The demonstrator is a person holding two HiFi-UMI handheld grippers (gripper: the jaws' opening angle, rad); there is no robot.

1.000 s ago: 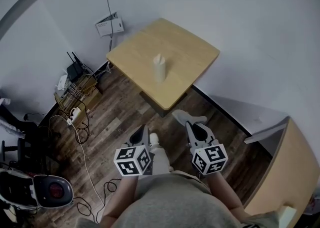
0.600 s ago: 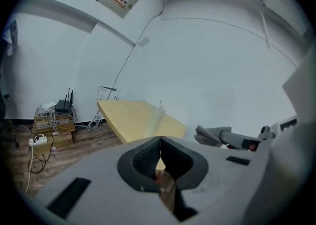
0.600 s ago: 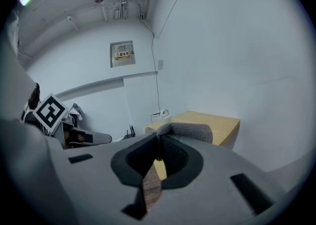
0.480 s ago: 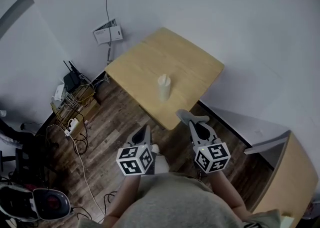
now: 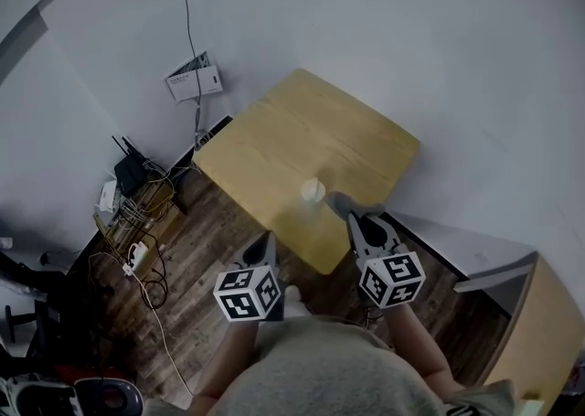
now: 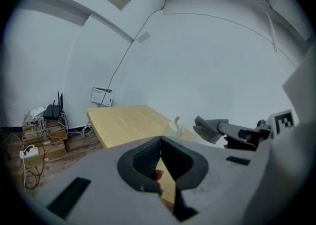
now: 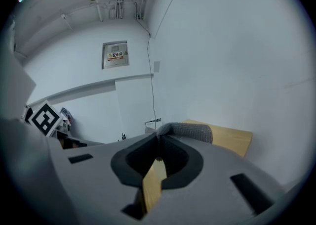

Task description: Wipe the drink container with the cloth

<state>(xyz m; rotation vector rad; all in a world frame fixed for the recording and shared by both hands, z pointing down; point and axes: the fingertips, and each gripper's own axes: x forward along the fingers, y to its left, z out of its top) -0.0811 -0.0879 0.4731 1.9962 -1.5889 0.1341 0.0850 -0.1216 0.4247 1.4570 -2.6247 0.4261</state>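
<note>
Grips cloth (image 5: 340,204) in R gripper (image 5: 356,222), jaws pinched on it, just beside drink container (image 5: 313,191) standing upright nr front edge of table (image 5: 302,126). Has L gripper (image 5: 263,248) w/ jaws together, empty, off table.

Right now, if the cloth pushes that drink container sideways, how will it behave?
Likely tippy: the drink container stands tall and narrow on the table. Probably light: it looks like pale plastic. The cloth in the right tool folds limply, so pushes land softly.
</note>
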